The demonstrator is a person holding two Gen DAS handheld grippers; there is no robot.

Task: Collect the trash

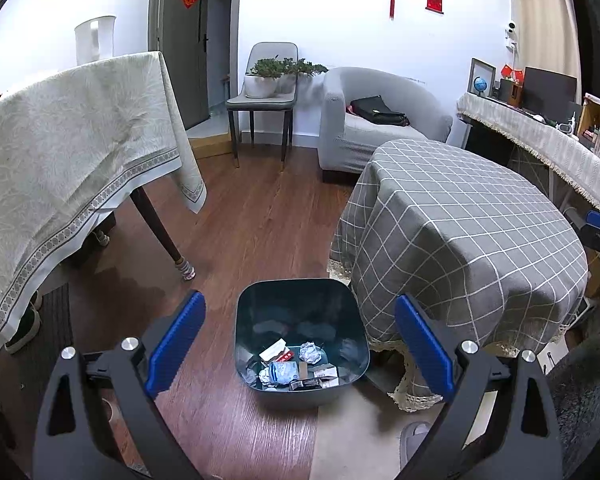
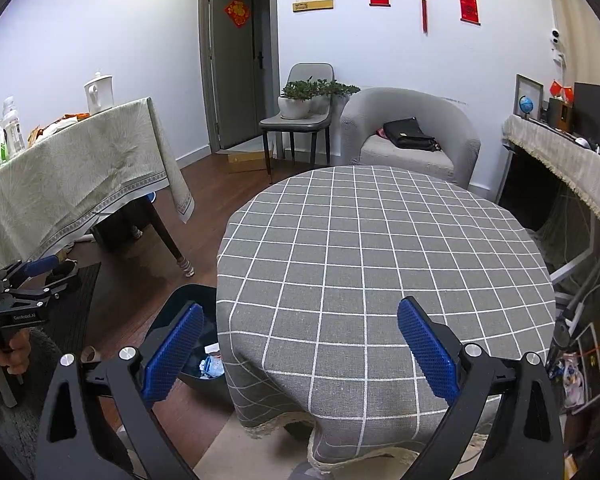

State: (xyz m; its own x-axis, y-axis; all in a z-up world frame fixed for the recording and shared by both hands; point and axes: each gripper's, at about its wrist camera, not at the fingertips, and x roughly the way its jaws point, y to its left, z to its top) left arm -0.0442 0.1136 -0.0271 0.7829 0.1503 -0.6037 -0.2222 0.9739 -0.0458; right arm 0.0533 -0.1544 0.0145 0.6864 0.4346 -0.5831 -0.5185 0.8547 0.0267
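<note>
1. Left wrist view: The left gripper (image 1: 300, 344) hangs over the dark bin (image 1: 352, 344) on the wooden floor (image 1: 256, 216), its blue pads spread wide with nothing between them. The bin stands just beside the near left edge of the round table (image 1: 472, 224) under its grey checked cloth. Inside lies the trash (image 1: 300, 366): a crumpled paper ball, a red-and-white packet, a pale blue wrapper and small dark cartons, all heaped on the near side of the bottom. The part of the tabletop seen here is bare. A second table (image 1: 60, 140) with a pale cloth stands to the left; the floor around the bin shows no litter.

2. Right wrist view: The right gripper (image 2: 300, 352) is held above the near edge of the round table (image 2: 380, 248), jaws wide and empty. The whole checked top is in sight and carries nothing. The bin (image 2: 192, 300) peeks out at the table's near left, a scrap of blue wrapper visible inside. At the far left a hand (image 2: 10, 354) grips the handle of the left gripper (image 2: 40, 276).

3. Judged from both views, the collecting looks all but finished: trash in the bin, table cleared, both grippers free. Clutter on the pale-clothed table may or may not count as trash; that cannot be told.
</note>
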